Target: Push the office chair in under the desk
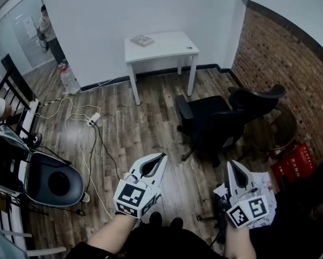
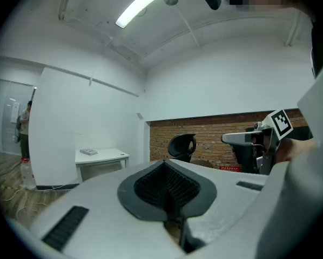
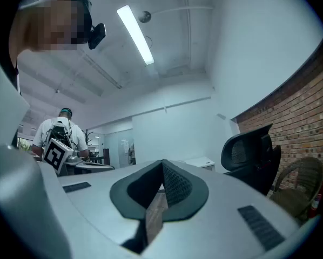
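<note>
Currently the black, curved-backed office chair (image 1: 215, 120) is seen on the wood-plank floor (image 1: 123, 128), near but not under the white flat-topped desk (image 1: 161, 46), beside a rough brick wall (image 1: 280, 58). The grey-shelled left gripper (image 1: 155, 163) and right gripper (image 1: 234, 170) are held with ribbed dark pads closed together, empty.

No legible text. Red crate (image 1: 291, 163) carries white print, too small to read.
</note>
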